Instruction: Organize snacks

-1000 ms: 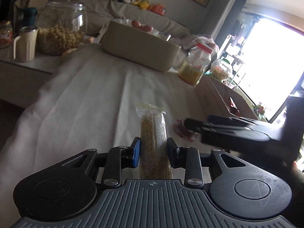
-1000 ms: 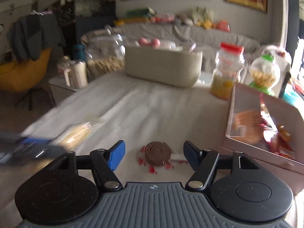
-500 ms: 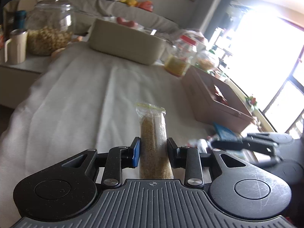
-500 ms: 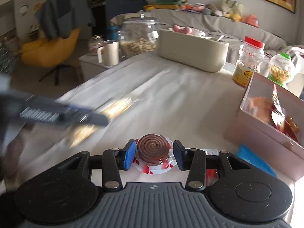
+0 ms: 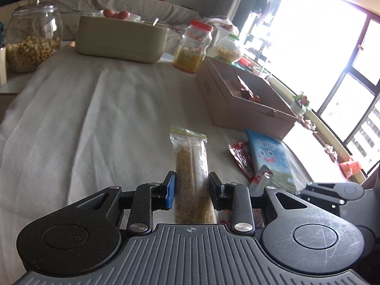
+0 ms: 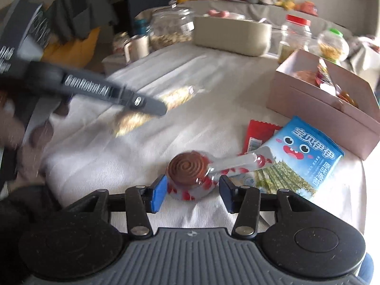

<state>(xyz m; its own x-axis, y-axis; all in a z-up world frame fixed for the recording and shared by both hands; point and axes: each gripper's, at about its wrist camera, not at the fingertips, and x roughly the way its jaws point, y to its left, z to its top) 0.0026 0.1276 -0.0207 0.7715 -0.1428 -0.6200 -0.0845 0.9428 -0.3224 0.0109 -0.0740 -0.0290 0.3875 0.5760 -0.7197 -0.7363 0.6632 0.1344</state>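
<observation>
Low in the left wrist view, the left gripper (image 5: 192,191) clamps a long clear plastic bag of golden crumbs (image 5: 191,166), whose lower end is hidden behind the gripper body, while the open pink cardboard box (image 5: 239,102) sits at mid-right, its contents hard to make out. In the right wrist view the right gripper (image 6: 191,190) has just been opening; its blue pads (image 6: 158,190) stand a little clear of the round brown spiral chocolate lollipop in red-spotted wrap (image 6: 187,168) lying between them on the white cloth (image 6: 118,161). Its stick seems to overlap the blue cartoon snack packet (image 6: 301,156); motion blur smears the left side.
</observation>
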